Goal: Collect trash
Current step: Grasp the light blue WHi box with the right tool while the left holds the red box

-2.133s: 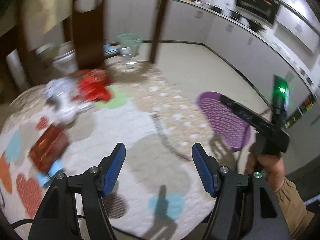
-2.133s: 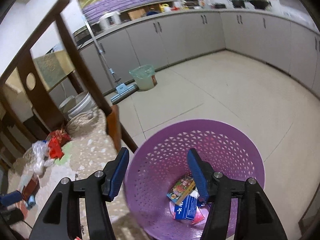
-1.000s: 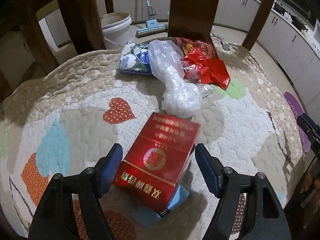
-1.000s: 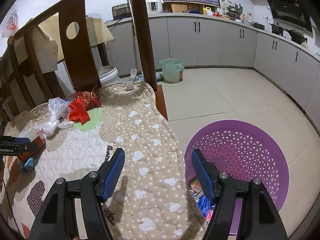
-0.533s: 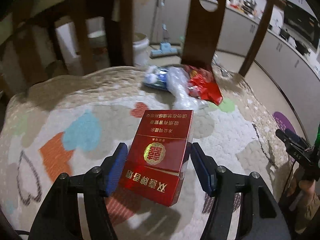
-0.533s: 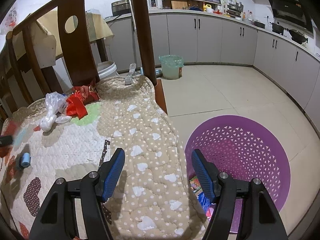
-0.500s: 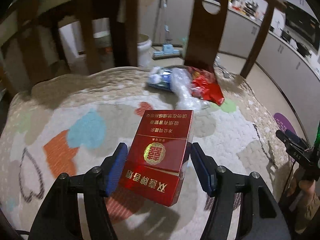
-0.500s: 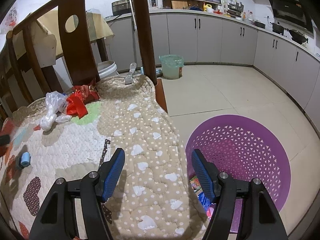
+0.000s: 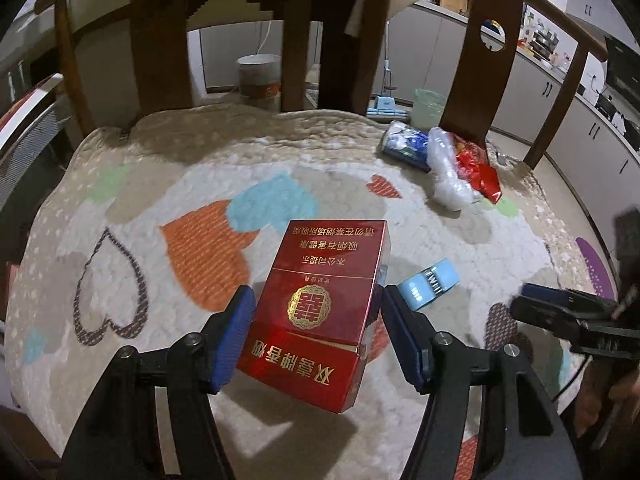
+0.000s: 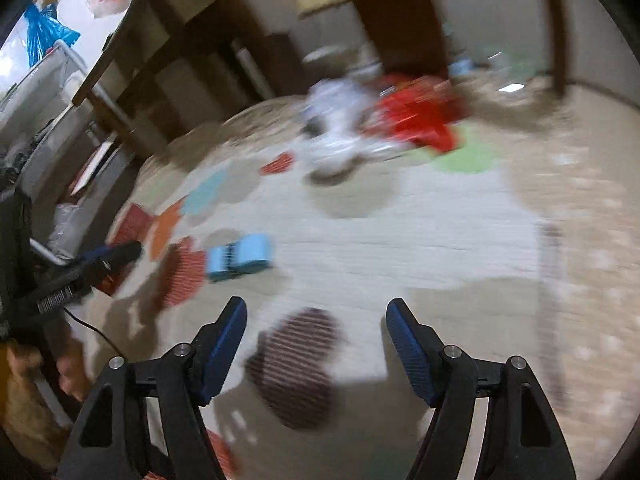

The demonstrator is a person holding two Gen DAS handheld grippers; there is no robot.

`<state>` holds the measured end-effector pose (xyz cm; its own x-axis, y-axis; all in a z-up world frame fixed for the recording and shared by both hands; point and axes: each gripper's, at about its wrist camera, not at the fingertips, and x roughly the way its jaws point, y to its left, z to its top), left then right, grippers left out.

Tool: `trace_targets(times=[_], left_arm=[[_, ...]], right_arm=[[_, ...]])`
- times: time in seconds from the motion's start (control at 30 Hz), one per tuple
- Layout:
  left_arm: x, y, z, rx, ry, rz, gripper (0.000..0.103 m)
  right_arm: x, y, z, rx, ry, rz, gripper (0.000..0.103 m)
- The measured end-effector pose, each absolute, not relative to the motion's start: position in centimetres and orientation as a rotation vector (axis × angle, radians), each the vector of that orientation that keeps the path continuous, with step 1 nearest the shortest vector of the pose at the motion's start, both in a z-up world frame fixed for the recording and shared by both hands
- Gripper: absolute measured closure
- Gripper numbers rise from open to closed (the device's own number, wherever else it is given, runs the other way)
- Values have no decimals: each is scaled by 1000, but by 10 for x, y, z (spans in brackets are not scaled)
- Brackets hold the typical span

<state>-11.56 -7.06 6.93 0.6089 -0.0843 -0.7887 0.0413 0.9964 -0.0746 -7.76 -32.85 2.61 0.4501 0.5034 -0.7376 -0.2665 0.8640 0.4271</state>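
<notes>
My left gripper (image 9: 316, 332) is shut on a red cigarette carton (image 9: 320, 308) and holds it above the quilted table cover (image 9: 200, 168). A small light-blue box (image 9: 430, 285) lies on the cover just right of it; it also shows in the right wrist view (image 10: 240, 258). Farther back lie a clear plastic bag (image 9: 448, 176), a red wrapper (image 9: 478, 170) and a blue-white packet (image 9: 406, 146). My right gripper (image 10: 316, 344) is open and empty over the cover, with the blurred plastic bag (image 10: 336, 136) and red wrapper (image 10: 416, 120) ahead. The right gripper shows in the left wrist view (image 9: 568, 316).
Wooden chair backs (image 9: 160, 32) stand around the far side of the table. A purple basket (image 9: 596, 268) peeks past the table's right edge. A white bucket (image 9: 258, 76) and a green bin (image 9: 428, 104) stand on the floor behind. The left gripper (image 10: 108, 258) shows at the left of the right wrist view.
My left gripper has lifted the red carton and swung left, uncovering the light-blue box. My right gripper has swung from the purple basket over the table towards the trash.
</notes>
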Motion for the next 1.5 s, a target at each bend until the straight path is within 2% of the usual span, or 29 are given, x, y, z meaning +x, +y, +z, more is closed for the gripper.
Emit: trace_targets(times=[0.03, 0.1, 0.27, 0.47, 0.6, 0.73, 0.8, 0.87, 1.5], left_arm=[[-118, -68, 69, -47, 909, -69, 39], [-123, -61, 68, -43, 901, -69, 39], [-129, -48, 64, -61, 889, -79, 39], [-133, -34, 59, -104, 895, -81, 39], [-133, -32, 59, -110, 892, -77, 39], [-135, -39, 60, -75, 885, -73, 39], [-135, -44, 60, -59, 884, -75, 39], [-135, -48, 60, -48, 886, -81, 39], [-138, -119, 71, 95, 888, -167, 39]], right_arm=[[-70, -315, 21, 306, 1040, 521, 29], [-61, -300, 15, 384, 1097, 576, 41], [-40, -270, 4, 458, 1183, 596, 46], [-9, -237, 11, 344, 1190, 480, 46], [1, -214, 15, 228, 1173, 431, 37], [-14, -197, 15, 41, 1118, 394, 38], [-20, -201, 15, 10, 1095, 369, 63], [-22, -208, 16, 36, 1089, 397, 67], [-78, -327, 35, 195, 977, 318, 67]])
